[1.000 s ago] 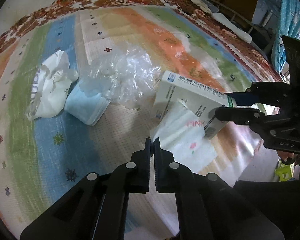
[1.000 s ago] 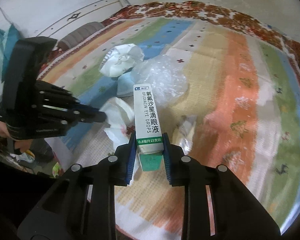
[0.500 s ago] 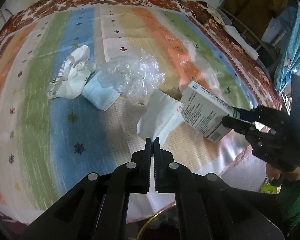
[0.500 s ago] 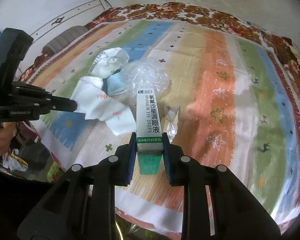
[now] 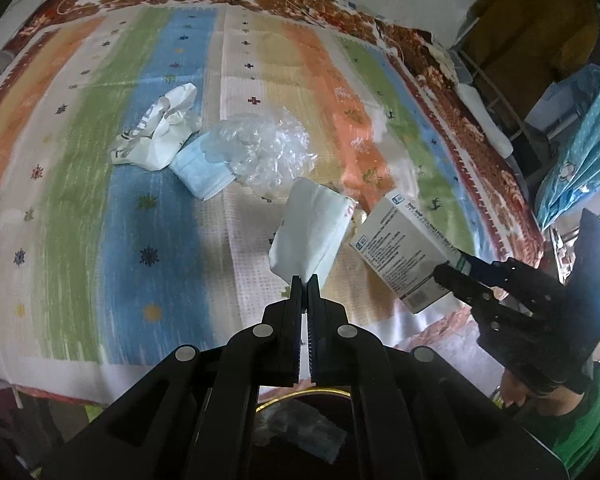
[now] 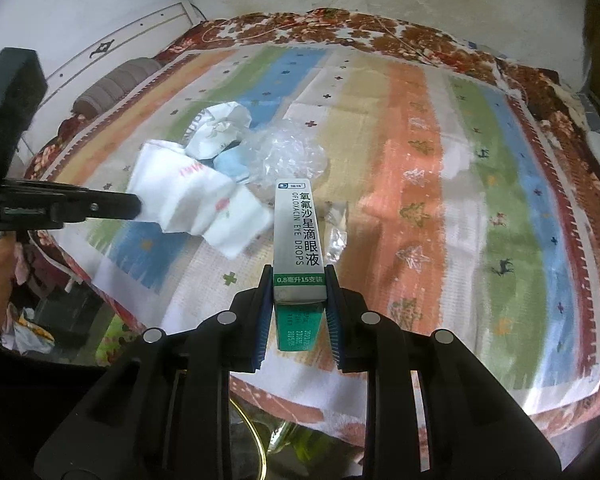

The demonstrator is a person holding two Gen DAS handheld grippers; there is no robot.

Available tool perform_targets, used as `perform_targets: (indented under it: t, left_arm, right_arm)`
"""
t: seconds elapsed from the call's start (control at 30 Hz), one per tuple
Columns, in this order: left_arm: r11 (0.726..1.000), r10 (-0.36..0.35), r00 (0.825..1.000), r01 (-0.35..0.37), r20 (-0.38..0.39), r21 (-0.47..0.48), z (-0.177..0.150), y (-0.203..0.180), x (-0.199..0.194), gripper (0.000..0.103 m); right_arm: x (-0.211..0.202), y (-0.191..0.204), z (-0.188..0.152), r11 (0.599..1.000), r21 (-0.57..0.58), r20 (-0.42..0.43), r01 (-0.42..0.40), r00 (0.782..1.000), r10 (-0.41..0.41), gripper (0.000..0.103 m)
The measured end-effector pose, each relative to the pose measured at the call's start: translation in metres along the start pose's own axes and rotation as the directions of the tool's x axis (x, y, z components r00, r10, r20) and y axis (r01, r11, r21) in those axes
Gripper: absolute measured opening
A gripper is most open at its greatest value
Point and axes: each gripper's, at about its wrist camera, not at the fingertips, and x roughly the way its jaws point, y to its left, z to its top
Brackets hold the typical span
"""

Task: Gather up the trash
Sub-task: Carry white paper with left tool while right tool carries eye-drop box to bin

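While both hands hang above the edge of a striped bed (image 5: pixel 100 184), the left hand-held gripper (image 5: pixel 305 280) is pinched tight on a corner of a white tissue (image 5: pixel 308 236), which dangles clear of the cover, and the right hand-held gripper (image 6: pixel 299 292) clamps the green end of an eye-drop box (image 6: pixel 298 236), its jaws narrowed to the box's width so the carton sticks straight out ahead. Both pieces appear lifted off the bedding for carrying, likely toward a gold-rimmed bin (image 5: pixel 300 398) glimpsed below the left jaws at the bedside; its contents are too dim to make out. Left on the bed, near its middle, are a crumpled white bag (image 5: pixel 160 136), a blue face mask (image 5: pixel 200 172) touching it, and a clump of clear plastic film (image 5: pixel 268 148) lying partly over the mask. Holding each item by one end probably lets it drop cleanly once the jaws part.
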Motion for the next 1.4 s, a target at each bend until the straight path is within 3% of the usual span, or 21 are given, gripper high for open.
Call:
perform_targets:
  t: [0.73, 0.93, 1.4]
  left_arm:
    - [0.997, -0.071, 0.995, 0.072, 0.071, -0.006, -0.068, -0.025, -0.048, 0.002]
    - [0.997, -0.056, 0.995, 0.059, 0.079, -0.042, -0.084, -0.023, -0.051, 0.002]
    - [0.995, -0.071, 0.995, 0.075, 0.066, -0.068, -0.121, -0.029, -0.052, 0.002]
  right_arm:
    - [-0.061, 0.030, -0.037, 0.999, 0.051, 0.064, -0.019, 0.998, 0.016, 0.023]
    - [-0.067, 0.046, -0.062, 0.999, 0.041, 0.043, -0.004, 0.999, 0.002, 0.023]
    - [-0.083, 0.062, -0.101, 0.994, 0.086, 0.043, -0.060, 0.997, 0.056, 0.023]
